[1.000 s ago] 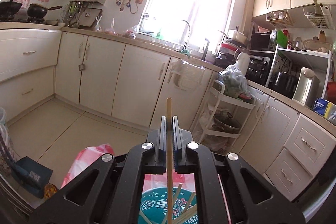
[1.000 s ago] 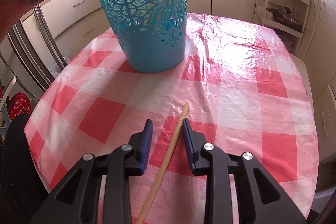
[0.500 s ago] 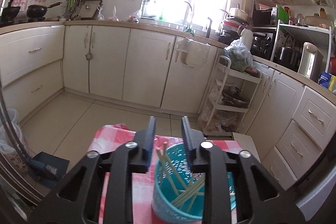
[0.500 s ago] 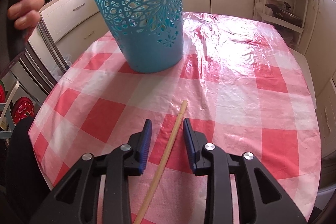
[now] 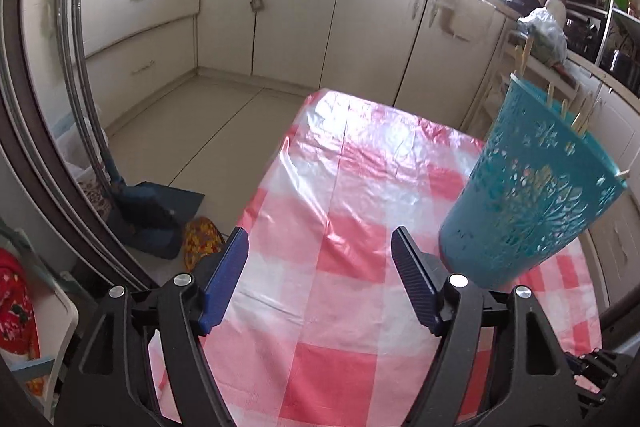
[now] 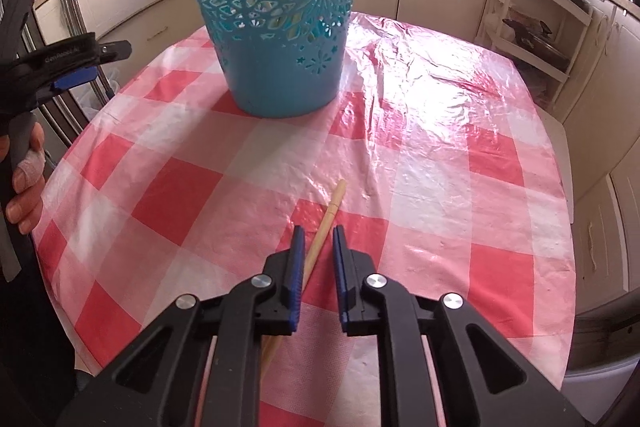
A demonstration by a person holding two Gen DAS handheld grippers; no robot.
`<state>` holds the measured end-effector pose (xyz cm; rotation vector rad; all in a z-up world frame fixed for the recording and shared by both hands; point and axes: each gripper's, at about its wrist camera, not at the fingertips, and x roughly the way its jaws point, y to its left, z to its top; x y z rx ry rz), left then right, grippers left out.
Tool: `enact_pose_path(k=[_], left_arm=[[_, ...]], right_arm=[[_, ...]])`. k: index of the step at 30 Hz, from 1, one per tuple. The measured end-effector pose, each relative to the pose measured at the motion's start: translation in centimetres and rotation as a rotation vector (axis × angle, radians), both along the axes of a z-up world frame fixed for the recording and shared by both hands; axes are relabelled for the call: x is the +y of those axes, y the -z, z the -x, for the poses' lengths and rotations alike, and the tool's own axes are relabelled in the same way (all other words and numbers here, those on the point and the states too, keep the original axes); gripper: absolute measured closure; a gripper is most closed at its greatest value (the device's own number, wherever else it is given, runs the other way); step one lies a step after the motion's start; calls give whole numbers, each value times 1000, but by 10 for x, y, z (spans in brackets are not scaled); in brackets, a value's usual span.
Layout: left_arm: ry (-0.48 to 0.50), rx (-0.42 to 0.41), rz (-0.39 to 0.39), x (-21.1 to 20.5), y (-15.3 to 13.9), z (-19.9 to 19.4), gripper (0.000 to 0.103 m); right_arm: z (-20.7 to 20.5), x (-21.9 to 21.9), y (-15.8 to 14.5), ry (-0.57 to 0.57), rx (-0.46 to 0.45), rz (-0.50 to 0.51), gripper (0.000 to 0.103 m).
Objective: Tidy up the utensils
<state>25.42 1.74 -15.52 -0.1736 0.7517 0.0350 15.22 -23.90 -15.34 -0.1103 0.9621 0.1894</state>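
A teal cut-out basket [image 5: 532, 195] stands on the red-and-white checked table [image 5: 340, 211], with several wooden chopsticks [image 5: 580, 115] poking out of its top. My left gripper [image 5: 318, 239] hovers over the cloth left of the basket; its jaws are opening and hold nothing. In the right wrist view it shows at the left edge [image 6: 76, 67], held by a hand [image 6: 24, 167]. One chopstick [image 6: 332, 203] lies on the cloth in front of the basket [image 6: 280, 27]. My right gripper [image 6: 318, 231] straddles it with jaws closing; a gap remains beside the right pad.
Cream kitchen cabinets [image 5: 280, 15] line the far walls. A blue dustpan [image 5: 156, 211] lies on the floor left of the table. A white shelf rack [image 6: 532, 27] stands beyond the table's far right. The table's left edge runs close to my left gripper.
My left gripper let its chopstick go into the basket, opened wide and dropped down to the basket's left. My right gripper's jaws narrowed around the chopstick lying on the cloth.
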Motion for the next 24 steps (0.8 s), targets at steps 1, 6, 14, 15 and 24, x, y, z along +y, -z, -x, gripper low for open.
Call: enact_pose_path(k=[1, 6, 14, 15, 24], left_arm=[[7, 13, -7, -2, 6, -2, 31], [38, 119, -11, -12, 34, -8, 28], [51, 147, -31, -19, 40, -14, 23], [50, 149, -33, -19, 40, -14, 22], [49, 150, -36, -19, 37, -17, 19]], right_arm=[[0, 1, 0, -6, -1, 2, 93], [0, -21, -5, 33, 43, -201, 97], [7, -65, -74, 33, -68, -629, 97], [5, -66, -86, 27, -93, -657, 97], [-50, -47, -208, 24, -460, -696, 97]])
